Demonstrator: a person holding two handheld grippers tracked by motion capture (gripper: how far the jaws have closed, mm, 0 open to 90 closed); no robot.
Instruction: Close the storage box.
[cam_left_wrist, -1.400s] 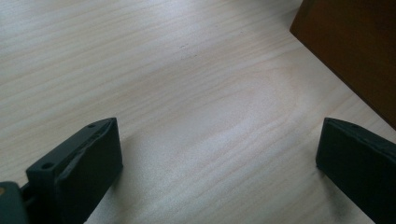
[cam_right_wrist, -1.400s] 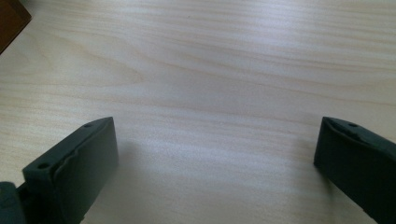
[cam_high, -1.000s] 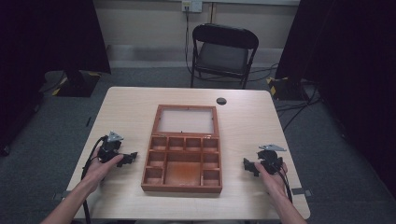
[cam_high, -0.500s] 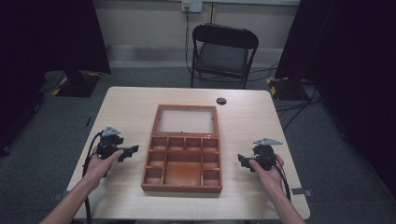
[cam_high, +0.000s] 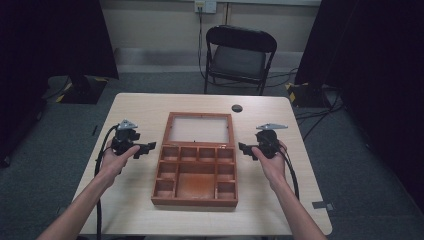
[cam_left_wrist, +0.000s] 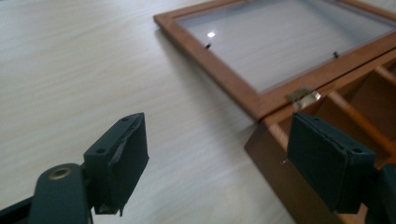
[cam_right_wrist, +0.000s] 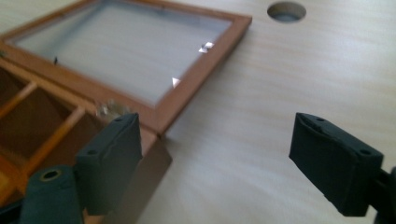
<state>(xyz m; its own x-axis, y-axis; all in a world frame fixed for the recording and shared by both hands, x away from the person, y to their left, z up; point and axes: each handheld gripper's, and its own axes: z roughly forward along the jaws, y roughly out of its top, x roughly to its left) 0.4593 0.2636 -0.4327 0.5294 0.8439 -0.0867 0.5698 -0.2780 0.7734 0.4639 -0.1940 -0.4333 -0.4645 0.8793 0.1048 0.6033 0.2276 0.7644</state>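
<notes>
Both grippers stand open and empty, their jaws having just narrowed. The left gripper (cam_left_wrist: 217, 163) sees the wooden box's (cam_high: 195, 172) brass hinge (cam_left_wrist: 303, 96) just ahead; the right gripper (cam_right_wrist: 233, 163) sees the table's hole (cam_right_wrist: 286, 11) beyond the glass lid (cam_right_wrist: 130, 51). From above, both hands hover level, pointing inward, box between.
</notes>
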